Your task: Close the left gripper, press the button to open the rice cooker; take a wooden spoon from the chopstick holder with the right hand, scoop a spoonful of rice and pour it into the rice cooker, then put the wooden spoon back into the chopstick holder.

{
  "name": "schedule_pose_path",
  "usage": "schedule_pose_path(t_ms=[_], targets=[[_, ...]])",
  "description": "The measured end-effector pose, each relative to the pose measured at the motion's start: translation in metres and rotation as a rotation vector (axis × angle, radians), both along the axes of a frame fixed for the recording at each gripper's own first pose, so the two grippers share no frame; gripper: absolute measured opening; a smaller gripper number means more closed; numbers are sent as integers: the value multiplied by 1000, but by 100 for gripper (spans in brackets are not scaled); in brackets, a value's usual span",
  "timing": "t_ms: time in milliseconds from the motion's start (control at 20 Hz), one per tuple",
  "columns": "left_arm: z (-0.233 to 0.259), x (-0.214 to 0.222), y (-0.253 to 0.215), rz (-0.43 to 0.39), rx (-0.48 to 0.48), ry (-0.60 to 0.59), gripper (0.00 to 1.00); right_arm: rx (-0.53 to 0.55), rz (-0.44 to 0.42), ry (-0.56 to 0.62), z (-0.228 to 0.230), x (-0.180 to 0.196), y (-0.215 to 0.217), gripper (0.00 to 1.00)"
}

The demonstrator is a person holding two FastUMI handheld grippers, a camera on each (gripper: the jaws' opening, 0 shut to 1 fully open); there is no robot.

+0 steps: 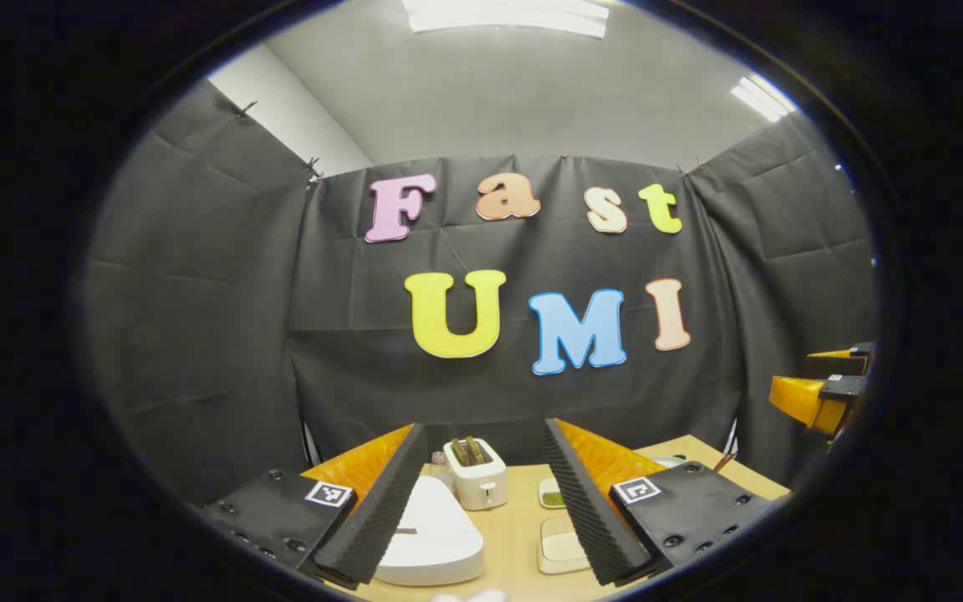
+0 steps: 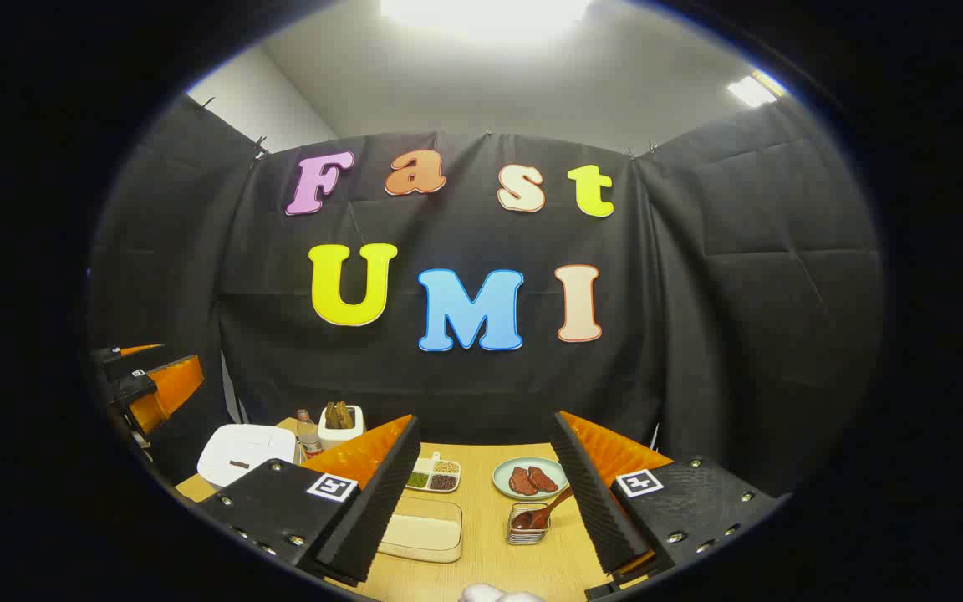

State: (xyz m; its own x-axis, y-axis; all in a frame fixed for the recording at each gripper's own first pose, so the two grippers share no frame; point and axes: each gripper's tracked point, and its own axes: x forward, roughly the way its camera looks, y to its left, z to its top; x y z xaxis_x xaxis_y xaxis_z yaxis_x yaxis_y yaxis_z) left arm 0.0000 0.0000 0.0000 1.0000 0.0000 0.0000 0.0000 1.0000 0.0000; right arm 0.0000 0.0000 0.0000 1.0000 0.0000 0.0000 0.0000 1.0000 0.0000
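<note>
The white rice cooker (image 1: 431,535) sits with its lid down, low between my left gripper's (image 1: 484,426) open fingers; in the right gripper view the rice cooker (image 2: 243,451) is at the far left. A shallow tray of rice (image 2: 421,527) lies near my open right gripper (image 2: 486,418). The small chopstick holder (image 2: 525,531) stands on the table beside the right finger, and a wooden spoon (image 2: 547,508) leans out of it. Both grippers hover above the table, touching nothing. The right gripper (image 1: 824,378) also shows at the right edge of the left gripper view.
A white toaster (image 1: 475,475) stands behind the cooker, a small bottle (image 2: 308,435) beside it. A divided dish of grains (image 2: 434,475) and a plate of red slices (image 2: 529,478) lie at the back of the wooden table (image 2: 490,568). Black cloth walls close three sides.
</note>
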Motion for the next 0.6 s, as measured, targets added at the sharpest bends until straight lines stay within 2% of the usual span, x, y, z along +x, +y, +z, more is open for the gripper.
schedule_pose_path(t_ms=[600], targets=[[2, 0, 5, 10, -3, -12, 98, -3, -16, -5, 2, -1, 0, 96]])
